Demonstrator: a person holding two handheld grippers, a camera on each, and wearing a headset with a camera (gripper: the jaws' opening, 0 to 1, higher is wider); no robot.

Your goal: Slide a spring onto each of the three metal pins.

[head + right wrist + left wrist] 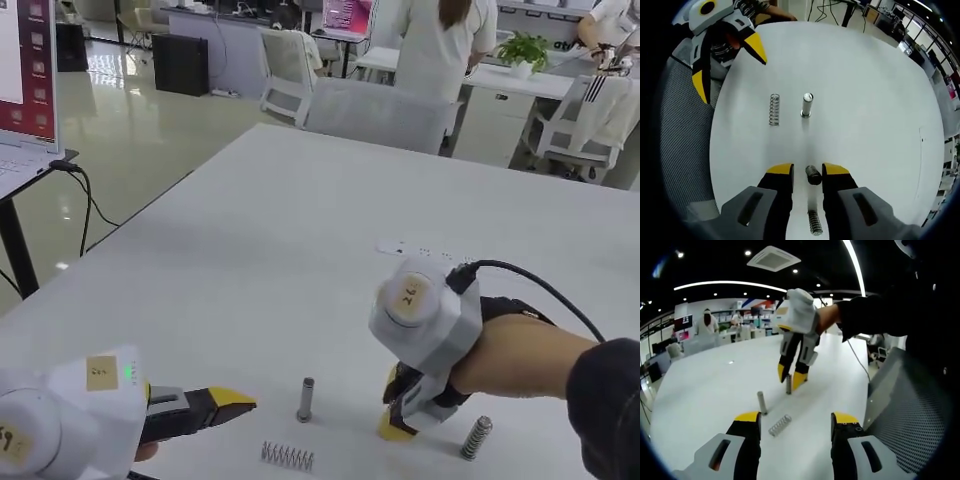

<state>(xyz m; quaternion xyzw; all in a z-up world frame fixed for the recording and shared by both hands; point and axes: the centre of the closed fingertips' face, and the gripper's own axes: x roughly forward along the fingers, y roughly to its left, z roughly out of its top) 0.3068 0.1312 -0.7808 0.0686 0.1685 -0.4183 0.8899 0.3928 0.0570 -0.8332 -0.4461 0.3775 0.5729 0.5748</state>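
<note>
Spring [287,457], loose. Head view: it lies flat by the near edge of the desk [300,250], long axis along that edge, just beside the bare pin [306,399], which stands upright. The left gripper [238,404] is nearer to it than the right gripper [400,420]. A sprung pin [476,437] stands further right.

Left gripper view: jaws wide open and empty. The spring lies just ahead between them, diagonal to the jaw line, so a wrist turn is probably needed before closing.

Right gripper view: jaws apart, straddling a third pin [813,175], apparently sprung, without clamping it.
</note>
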